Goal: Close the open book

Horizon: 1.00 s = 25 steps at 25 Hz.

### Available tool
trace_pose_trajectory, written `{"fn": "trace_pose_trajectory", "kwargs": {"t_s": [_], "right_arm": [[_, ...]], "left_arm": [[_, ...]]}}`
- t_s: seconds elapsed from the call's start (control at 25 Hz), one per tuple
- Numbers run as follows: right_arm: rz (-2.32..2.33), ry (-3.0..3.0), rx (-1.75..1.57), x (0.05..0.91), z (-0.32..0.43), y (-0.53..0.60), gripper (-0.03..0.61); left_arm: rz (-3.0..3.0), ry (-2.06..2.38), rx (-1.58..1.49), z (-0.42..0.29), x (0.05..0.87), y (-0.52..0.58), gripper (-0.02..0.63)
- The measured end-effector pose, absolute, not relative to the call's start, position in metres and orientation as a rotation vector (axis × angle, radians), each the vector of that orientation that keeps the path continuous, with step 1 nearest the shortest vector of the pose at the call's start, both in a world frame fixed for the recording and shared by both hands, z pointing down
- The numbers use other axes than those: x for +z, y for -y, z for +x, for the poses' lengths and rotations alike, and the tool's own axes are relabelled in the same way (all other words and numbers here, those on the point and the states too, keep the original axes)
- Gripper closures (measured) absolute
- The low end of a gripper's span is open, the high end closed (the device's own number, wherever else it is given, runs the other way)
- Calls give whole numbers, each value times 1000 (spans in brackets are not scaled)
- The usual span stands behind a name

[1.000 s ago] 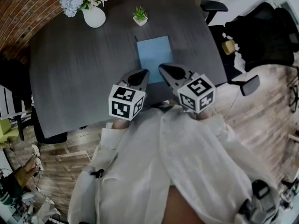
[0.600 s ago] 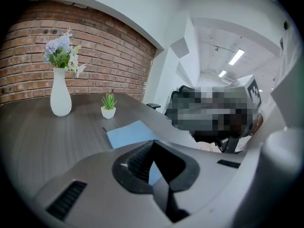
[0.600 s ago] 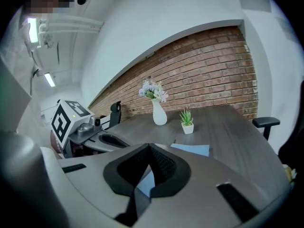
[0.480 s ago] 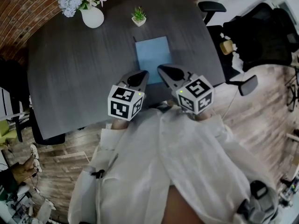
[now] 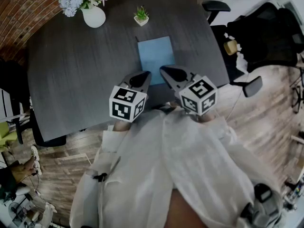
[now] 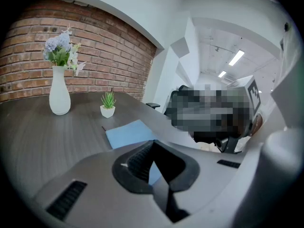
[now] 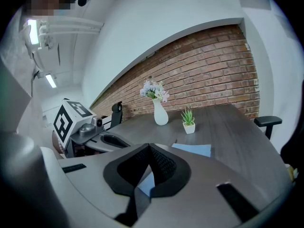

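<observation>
A light-blue book lies flat on the dark table, its plain cover facing up and no pages showing. It also shows in the left gripper view and the right gripper view. My left gripper hovers at the book's near left corner, jaws shut with nothing held. My right gripper hovers at the near right corner, likewise shut and empty. Neither gripper visibly touches the book.
A white vase of flowers and a small potted plant stand at the table's far side, beyond the book. Black office chairs crowd the right side. The person's white sleeves fill the near foreground.
</observation>
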State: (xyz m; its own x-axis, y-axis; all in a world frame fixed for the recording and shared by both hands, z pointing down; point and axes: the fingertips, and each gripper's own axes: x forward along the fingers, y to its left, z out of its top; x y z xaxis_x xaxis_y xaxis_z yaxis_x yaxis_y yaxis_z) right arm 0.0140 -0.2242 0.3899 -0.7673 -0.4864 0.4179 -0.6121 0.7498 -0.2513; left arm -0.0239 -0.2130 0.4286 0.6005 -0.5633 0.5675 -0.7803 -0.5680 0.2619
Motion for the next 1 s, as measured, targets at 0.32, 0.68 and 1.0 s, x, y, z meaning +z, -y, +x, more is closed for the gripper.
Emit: {"fn": "trace_pose_trajectory", "kwargs": {"t_s": [0.32, 0.68, 1.0], "right_arm": [[839, 2601, 565, 395, 14, 225, 572], [823, 2599, 563, 396, 14, 224, 572], [828, 2591, 566, 398, 15, 223, 572]], "left_arm": [[2336, 1070, 585, -23, 428, 216, 609], [2340, 1057, 596, -21, 429, 216, 609], [2341, 1047, 600, -21, 430, 215, 609]]}}
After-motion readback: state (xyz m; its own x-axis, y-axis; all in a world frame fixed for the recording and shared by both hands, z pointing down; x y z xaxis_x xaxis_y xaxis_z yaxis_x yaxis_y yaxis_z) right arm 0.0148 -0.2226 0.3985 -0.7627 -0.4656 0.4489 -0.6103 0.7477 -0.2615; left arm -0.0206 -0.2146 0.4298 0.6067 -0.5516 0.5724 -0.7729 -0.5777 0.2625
